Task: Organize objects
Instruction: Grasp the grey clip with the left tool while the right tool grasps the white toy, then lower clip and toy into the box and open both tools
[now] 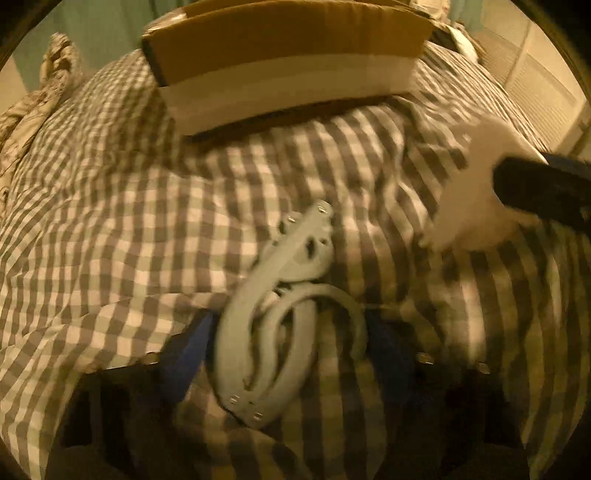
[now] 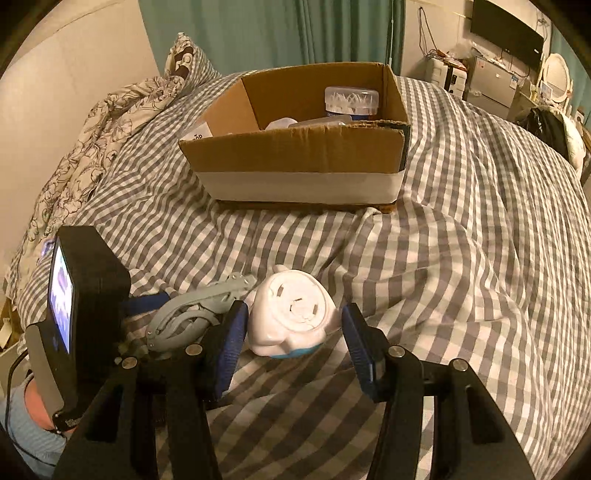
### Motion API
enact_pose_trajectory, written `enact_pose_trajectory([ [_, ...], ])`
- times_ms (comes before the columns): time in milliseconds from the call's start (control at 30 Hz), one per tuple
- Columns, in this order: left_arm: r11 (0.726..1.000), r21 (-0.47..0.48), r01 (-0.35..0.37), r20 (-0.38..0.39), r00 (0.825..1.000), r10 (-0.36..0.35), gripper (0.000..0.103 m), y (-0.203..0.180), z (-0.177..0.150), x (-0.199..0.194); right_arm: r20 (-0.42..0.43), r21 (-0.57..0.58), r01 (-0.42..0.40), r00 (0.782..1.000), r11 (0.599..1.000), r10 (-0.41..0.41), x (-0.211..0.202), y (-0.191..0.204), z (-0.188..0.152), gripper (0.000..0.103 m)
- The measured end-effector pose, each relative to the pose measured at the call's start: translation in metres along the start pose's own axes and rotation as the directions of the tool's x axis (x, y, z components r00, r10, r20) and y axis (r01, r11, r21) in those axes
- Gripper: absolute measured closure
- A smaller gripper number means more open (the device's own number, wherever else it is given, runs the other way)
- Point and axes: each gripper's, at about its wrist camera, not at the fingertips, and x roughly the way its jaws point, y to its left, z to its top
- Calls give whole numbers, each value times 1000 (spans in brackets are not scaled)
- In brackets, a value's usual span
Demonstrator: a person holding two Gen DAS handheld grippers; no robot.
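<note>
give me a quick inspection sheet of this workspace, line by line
surface: bed under a grey-and-white checked cover, rumpled
job's things: grey hand-grip tool between the left fingers; white ceramic figurine between the right fingers; cardboard box beyond, open, already holding a clear tub and other items
clutter: floral bedding bunched at the far left
grippers: left gripper open around the grey tool; right gripper open, pads apart from the figurine
cables: thin black lead by the left gripper's body; wall wires near the tv
surroundings: green curtain, appliances and a round mirror at far right
</note>
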Motion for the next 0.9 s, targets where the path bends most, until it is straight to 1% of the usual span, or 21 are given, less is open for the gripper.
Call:
enact_pose_trajectory([
  [67, 1000, 22, -11, 12, 1000, 11, 29, -5, -3, -2, 3, 2, 1, 1000, 1000, -1, -1, 0, 0, 51],
  [133, 1000, 23, -11, 20, 1000, 11, 30, -5, -4, -5, 7, 0, 3, 1000, 1000, -3, -3, 1, 0, 51],
  [367, 1000, -21, 7, 44, 999, -6, 31, 0, -10, -23, 31, -12, 16, 999, 1000, -15, -13, 6, -2, 51],
  [533, 999, -50, 16, 77, 997, -12, 31, 6, -14, -42, 61, -16, 22, 998, 1000, -21, -26, 10, -2, 51],
  [767, 996, -85, 28, 153, 988, -15, 31, 13, -1, -81, 122, -21, 29, 992, 999, -26, -54, 13, 4, 51],
  [900, 995, -103, 11, 202, 979, 10, 31, 20, 10, -102, 161, -24, 33, 986, 999, -29, -70, 15, 10, 51],
])
